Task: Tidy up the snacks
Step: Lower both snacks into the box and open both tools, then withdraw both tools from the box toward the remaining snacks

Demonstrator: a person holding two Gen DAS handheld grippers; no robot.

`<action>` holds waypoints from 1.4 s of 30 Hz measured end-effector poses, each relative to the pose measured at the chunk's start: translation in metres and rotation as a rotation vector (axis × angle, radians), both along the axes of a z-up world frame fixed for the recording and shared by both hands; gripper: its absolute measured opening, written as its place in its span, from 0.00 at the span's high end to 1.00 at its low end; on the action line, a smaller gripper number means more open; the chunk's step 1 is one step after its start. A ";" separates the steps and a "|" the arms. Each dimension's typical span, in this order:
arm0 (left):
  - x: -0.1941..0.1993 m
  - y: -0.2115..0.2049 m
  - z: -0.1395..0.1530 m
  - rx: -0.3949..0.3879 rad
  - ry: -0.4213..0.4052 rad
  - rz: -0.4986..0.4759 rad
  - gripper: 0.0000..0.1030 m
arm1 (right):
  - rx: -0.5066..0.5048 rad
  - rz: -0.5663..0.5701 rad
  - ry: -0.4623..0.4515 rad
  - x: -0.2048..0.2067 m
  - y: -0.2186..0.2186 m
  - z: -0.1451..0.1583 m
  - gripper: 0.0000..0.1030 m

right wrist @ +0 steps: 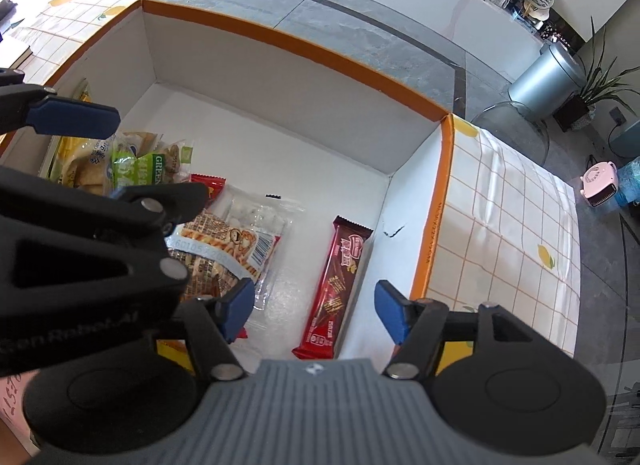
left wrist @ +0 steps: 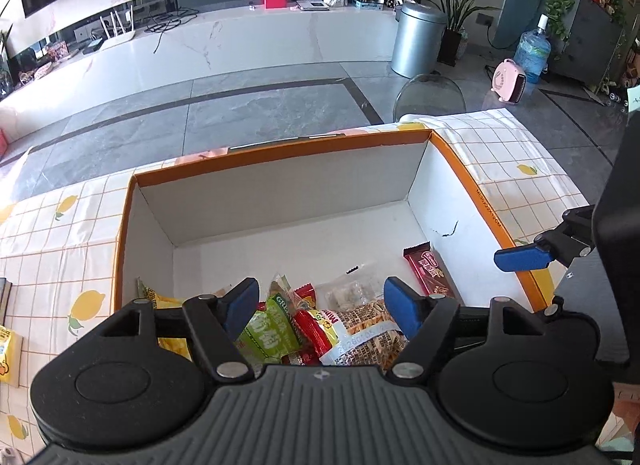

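Note:
An orange-rimmed cardboard box (left wrist: pixel 280 147) with white inner walls stands on the lemon-print tablecloth; it also shows in the right wrist view (right wrist: pixel 280 39). Inside lie several snacks: a green pack (left wrist: pixel 272 329), red sticks (left wrist: pixel 314 331), a peanut-print pack (left wrist: pixel 372 321) (right wrist: pixel 224 241), a clear bag (right wrist: pixel 260 217) and a dark red wafer bar (left wrist: pixel 428 271) (right wrist: pixel 338 285). My left gripper (left wrist: pixel 322 307) is open and empty, hovering over the pile at the box's near side. My right gripper (right wrist: pixel 314 313) is open and empty above the wafer bar by the right wall.
A yellow snack pack (left wrist: pixel 8 361) and a dark book edge (left wrist: pixel 4 297) lie on the table left of the box. The far half of the box floor (left wrist: pixel 304 233) is bare. Beyond the table are grey floor tiles, a transparent chair (left wrist: pixel 430 95) and a metal bin (left wrist: pixel 418 41).

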State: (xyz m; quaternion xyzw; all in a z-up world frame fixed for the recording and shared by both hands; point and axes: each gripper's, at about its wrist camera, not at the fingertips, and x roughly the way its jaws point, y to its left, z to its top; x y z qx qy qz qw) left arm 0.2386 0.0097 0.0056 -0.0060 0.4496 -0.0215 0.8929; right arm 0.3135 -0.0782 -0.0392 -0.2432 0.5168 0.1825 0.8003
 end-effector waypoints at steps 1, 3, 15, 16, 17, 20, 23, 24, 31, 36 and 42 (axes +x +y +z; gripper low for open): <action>-0.004 -0.001 0.003 0.005 -0.012 0.001 0.19 | 0.008 -0.006 -0.007 -0.002 -0.002 0.003 0.33; -0.013 -0.002 0.009 0.017 -0.041 0.007 0.19 | 0.021 -0.013 -0.029 -0.009 -0.006 0.008 0.33; -0.068 -0.019 0.042 0.096 -0.209 -0.006 0.19 | 0.179 -0.077 -0.183 -0.069 -0.031 0.044 0.25; -0.073 -0.022 0.043 0.102 -0.216 -0.014 0.19 | 0.196 -0.082 -0.192 -0.078 -0.034 0.046 0.25; -0.076 -0.024 0.044 0.106 -0.220 -0.020 0.19 | 0.210 -0.087 -0.198 -0.084 -0.037 0.047 0.25; -0.090 -0.029 0.046 0.106 -0.239 -0.034 0.19 | 0.257 -0.100 -0.231 -0.106 -0.045 0.051 0.24; -0.105 -0.033 0.045 0.098 -0.249 -0.047 0.19 | 0.283 -0.121 -0.287 -0.130 -0.053 0.052 0.23; -0.111 -0.035 0.043 0.092 -0.253 -0.051 0.19 | 0.291 -0.128 -0.302 -0.138 -0.057 0.051 0.21; -0.139 -0.037 0.023 0.033 -0.239 -0.057 0.19 | 0.367 -0.217 -0.325 -0.186 -0.086 0.028 0.20; -0.152 -0.037 0.003 0.001 -0.209 -0.046 0.21 | 0.351 -0.265 -0.329 -0.207 -0.100 0.007 0.20; -0.162 -0.031 -0.024 -0.064 -0.150 -0.028 0.24 | 0.330 -0.309 -0.294 -0.217 -0.115 -0.019 0.20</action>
